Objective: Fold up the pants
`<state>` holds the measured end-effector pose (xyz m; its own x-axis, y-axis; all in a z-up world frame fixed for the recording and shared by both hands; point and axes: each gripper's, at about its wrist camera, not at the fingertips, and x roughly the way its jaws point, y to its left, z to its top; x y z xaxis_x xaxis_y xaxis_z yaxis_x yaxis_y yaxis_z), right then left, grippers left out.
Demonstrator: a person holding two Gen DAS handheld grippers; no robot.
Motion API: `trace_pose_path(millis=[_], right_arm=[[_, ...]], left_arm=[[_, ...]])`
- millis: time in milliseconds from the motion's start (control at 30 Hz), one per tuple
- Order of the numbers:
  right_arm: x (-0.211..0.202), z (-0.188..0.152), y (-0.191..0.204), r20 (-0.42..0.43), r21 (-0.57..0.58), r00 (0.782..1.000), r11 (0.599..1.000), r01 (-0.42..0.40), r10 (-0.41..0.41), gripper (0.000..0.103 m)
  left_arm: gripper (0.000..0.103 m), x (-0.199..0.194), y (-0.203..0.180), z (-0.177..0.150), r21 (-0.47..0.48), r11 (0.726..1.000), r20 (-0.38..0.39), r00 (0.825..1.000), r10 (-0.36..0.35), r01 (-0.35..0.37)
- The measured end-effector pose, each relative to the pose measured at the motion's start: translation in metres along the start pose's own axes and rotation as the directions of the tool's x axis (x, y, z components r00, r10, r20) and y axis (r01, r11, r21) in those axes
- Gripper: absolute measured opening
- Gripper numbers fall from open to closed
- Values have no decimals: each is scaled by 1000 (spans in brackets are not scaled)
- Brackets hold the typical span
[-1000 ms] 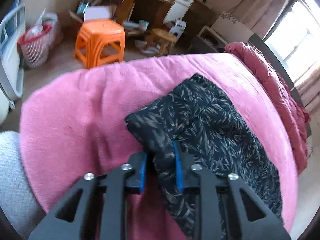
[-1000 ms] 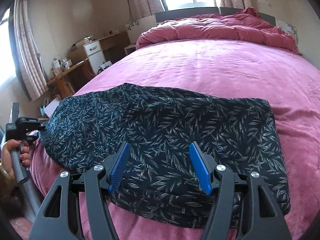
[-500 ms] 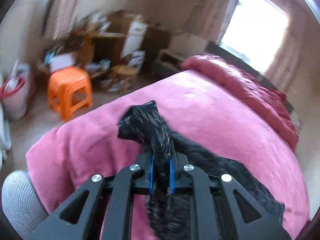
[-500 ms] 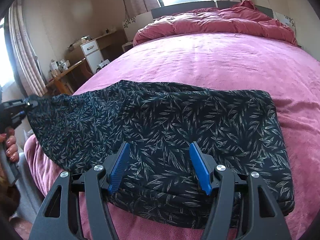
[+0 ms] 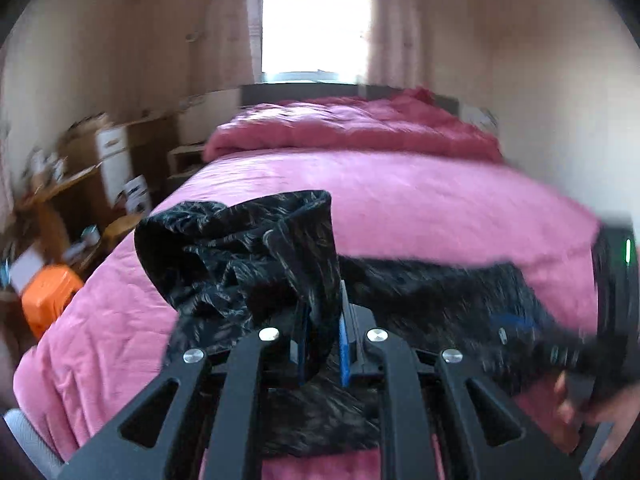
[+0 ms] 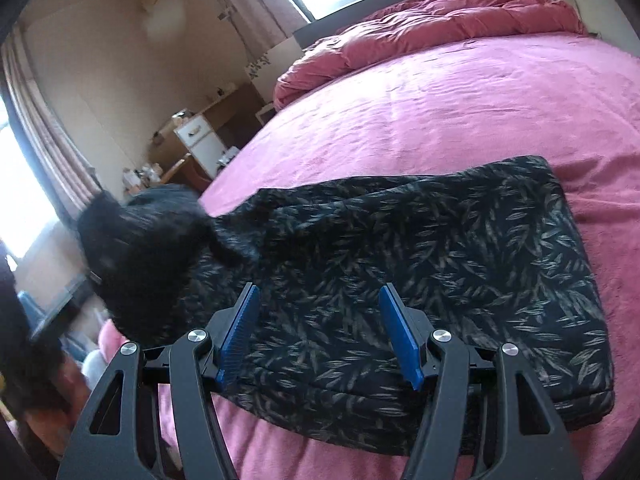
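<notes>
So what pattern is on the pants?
Black pants with a pale leaf print, clearest in the right wrist view.

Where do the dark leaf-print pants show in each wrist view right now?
Left wrist: pants, centre, bunched end clamped in the left tool.
Right wrist: pants, spread across the middle, under the open right tool.
Shared landmark: crumpled pink duvet at the bed's head.

Pants (image 6: pixel 420 256): black, printed all over with small grey-beige leaves. Blanket (image 6: pixel 460 108) beneath them: pink. Duvet (image 6: pixel 440 20) beyond the right gripper (image 6: pixel 320 332): darker rose-red. Both grippers: black frames, blue pads (image 6: pixel 400 336), silver screws. Stool (image 5: pixel 48 296) left of the left gripper (image 5: pixel 322 344): orange. Cabinet (image 6: pixel 200 144) at far left: white front, brown wooden top. Walls: cream. Curtains: pale pink.
</notes>
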<state>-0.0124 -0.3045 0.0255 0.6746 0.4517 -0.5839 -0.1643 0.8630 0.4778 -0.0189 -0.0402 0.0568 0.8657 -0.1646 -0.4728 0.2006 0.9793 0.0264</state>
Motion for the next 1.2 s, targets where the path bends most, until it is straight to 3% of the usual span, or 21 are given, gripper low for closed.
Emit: trace_pose_path(millis=[100,267,333,433,500,600,733,867,933,1033,1133,1200], right_arm=[[-2,1,5,8,-11,1000,1000,-21,21,61],[1,0,5,-11,4,998,998,-55,55,61],[4,0,3,-33,29,996,996,-85,86,61],[10,0,-2,-59,68,991,991,-116,120,61],[12,1,-9,-68,127,983,979,-158,168,67],[10,3,-18,-44,199,969,952,-231,244,71],[8,4,-29,-11,283,946,908,-309,325,77],[14,5,-21,-30,268,945,913,-306,326,77],[22,7,-15,-55,255,943,918,-304,327,77],[41,8,-6,-117,248,938,925,-289,325,76],[53,9,2,-149,229,942,937,-262,300,64],[61,8,7,-164,216,944,944,-250,287,50]], left_arm=[[11,6,-33,-15,131,990,-42,998,-36,42],[12,6,-80,-46,371,925,-81,995,-57,83],[24,0,-91,-54,410,907,-85,994,-66,95],[47,-20,-96,-55,414,892,-80,983,-165,183],[54,-33,-97,-53,417,884,-67,977,-203,212],[54,-51,-86,-45,379,903,-34,978,-205,202],[57,-58,-41,-25,219,960,-3,984,-179,176],[71,-67,7,-13,124,991,56,997,-59,51],[72,-69,26,-16,133,991,61,998,5,-13],[73,-63,53,-28,182,983,16,1000,2,-5],[73,-61,49,-45,270,962,-29,999,-30,36],[73,-53,38,-51,309,949,-67,997,-37,56]])
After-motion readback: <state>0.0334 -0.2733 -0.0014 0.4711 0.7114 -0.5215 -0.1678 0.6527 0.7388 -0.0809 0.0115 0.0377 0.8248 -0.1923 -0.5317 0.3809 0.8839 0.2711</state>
